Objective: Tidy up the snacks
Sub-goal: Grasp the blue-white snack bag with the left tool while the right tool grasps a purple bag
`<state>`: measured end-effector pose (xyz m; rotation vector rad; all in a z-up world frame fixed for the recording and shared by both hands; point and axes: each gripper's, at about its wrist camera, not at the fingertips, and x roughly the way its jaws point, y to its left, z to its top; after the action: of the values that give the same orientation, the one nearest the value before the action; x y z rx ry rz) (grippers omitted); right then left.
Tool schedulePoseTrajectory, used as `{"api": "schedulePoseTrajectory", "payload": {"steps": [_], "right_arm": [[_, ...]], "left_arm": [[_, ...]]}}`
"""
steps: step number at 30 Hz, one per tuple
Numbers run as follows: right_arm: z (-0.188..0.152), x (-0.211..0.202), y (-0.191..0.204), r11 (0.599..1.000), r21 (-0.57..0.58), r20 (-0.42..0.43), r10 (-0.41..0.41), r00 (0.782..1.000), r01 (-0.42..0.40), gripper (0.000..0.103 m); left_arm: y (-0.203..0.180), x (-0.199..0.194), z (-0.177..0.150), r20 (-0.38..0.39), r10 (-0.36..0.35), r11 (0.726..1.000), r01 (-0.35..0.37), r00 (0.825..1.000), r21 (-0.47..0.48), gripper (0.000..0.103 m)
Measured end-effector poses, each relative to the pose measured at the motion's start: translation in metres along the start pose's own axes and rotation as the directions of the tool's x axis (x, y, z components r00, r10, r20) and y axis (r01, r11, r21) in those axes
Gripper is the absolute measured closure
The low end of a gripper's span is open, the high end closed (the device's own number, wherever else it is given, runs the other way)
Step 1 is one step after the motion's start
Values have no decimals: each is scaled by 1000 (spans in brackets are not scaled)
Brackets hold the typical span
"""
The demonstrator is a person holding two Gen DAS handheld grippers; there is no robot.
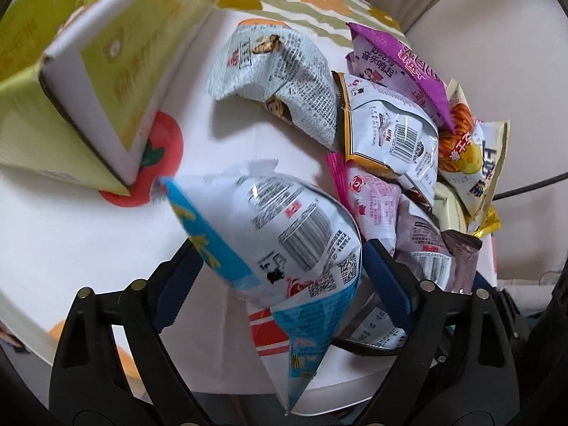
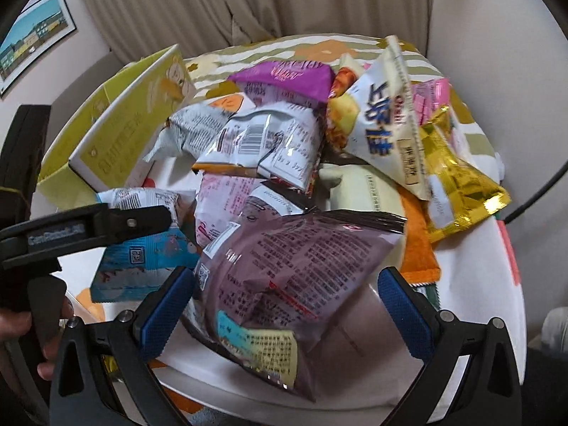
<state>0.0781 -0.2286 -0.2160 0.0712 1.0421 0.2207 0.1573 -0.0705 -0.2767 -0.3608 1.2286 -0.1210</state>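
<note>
A heap of snack bags (image 1: 387,135) lies on a round table under a patterned cloth (image 1: 88,234). In the left wrist view a puffy blue and white bag (image 1: 284,245) sits between the blue pads (image 1: 387,277) of my left gripper (image 1: 280,269). The pads stand close at its sides without squeezing it. The right wrist view shows that gripper from the side, its finger (image 2: 135,220) over the same blue bag (image 2: 142,259). My right gripper (image 2: 285,305) stands wide open around a dull purple bag (image 2: 294,269), with gaps at both pads.
An open yellow-green carton (image 1: 88,88) (image 2: 120,131) stands at the table's left, close to the blue bag. A gold bag (image 2: 458,181) and a white bag with blue letters (image 2: 383,124) top the pile's right side. A curtain (image 2: 248,0) hangs behind. A hand (image 2: 42,340) holds the left gripper.
</note>
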Motion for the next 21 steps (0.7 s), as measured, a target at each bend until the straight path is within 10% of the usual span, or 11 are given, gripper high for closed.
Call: {"api": "schedulePoseTrajectory", "payload": {"steps": [7, 15, 21], "right_arm": [[3, 5, 6, 999, -50, 25, -17, 1000, 18, 0], [3, 8, 14, 996, -79, 39, -40, 998, 43, 1], [1, 14, 18, 994, -97, 33, -46, 998, 49, 32]], "left_arm": [[-4, 2, 0, 9, -5, 999, 5, 1000, 34, 49], [-1, -1, -5, 12, 8, 998, -8, 1000, 57, 54], [-1, -11, -16, 24, 25, 997, -27, 999, 74, 54]]}}
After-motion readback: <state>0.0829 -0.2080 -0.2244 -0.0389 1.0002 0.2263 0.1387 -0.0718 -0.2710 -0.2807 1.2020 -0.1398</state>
